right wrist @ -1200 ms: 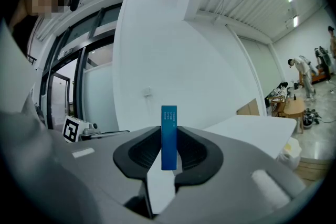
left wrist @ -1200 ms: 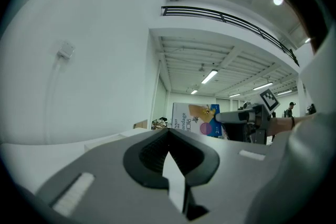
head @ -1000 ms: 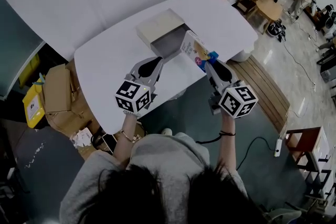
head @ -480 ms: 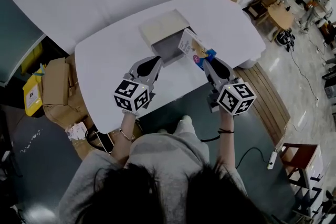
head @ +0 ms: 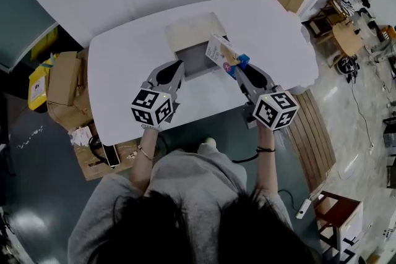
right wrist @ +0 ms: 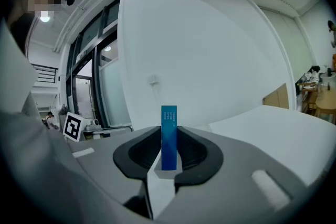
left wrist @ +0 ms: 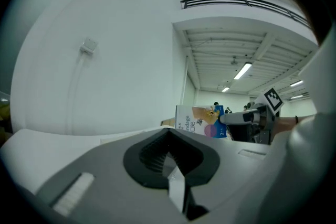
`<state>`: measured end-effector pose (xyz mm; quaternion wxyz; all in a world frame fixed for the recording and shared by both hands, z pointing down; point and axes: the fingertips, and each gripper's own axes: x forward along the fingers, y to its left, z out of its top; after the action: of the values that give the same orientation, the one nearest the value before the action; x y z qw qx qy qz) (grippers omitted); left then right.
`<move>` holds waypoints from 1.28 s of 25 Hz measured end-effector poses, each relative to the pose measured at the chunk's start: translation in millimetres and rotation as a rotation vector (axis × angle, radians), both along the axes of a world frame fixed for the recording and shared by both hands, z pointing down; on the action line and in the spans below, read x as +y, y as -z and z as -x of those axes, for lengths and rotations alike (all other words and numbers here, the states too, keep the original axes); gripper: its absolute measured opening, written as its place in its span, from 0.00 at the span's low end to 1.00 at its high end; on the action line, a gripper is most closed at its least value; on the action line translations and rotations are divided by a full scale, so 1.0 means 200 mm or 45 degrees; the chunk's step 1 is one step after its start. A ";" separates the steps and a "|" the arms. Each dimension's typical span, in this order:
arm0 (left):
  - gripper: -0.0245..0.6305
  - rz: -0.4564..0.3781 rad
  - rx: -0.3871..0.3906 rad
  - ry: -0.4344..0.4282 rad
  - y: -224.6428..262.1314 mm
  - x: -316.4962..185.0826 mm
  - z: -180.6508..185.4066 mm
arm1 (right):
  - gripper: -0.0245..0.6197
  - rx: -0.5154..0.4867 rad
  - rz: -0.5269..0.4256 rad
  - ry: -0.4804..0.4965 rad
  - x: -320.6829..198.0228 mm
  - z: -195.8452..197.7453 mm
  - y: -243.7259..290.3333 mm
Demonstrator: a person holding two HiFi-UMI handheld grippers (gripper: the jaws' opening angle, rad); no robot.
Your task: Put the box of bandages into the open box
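Right claw (head: 237, 67) is closed on the box of bandages (head: 221, 52), gripping it by its blue end; in the right gripper view both pads clamp the narrow blue edge (right wrist: 169, 122) upright between them, w/ the claw (right wrist: 168, 142) pointing roughly level. The box of bandages is off the desk (head: 124, 74), tilted, its white end raised over the right rim of the open box (head: 197, 60). The open box sits at approx. mid-width of the desk, near the far edge, grey interior facing up, pale flap (head: 187, 29) on its far side. Left claw (head: 179, 66) is closed w/ nothing between the jaws; the left gripper view shows its tips (left wrist: 169, 131) meeting in a V. Its tips lie at the near-left corner of the open box; contact cannot be confirmed. The same view shows the box of bandages (left wrist: 195, 121) side-on, held by the right claw (left wrist: 227, 118). Cardboard cartons (head: 64, 79) stand on the floor beside the desk's left edge.
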<state>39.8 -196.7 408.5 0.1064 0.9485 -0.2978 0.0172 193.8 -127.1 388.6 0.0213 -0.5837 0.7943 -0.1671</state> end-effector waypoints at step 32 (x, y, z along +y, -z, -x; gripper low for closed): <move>0.03 0.227 -0.079 0.175 -0.33 -0.14 0.00 | 0.20 -0.037 0.342 0.456 -0.42 0.10 -0.37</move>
<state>40.4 -224.8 475.5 0.1821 0.9116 -0.3626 0.0656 174.1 -211.8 462.4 -0.0754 -0.4287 0.8553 -0.2810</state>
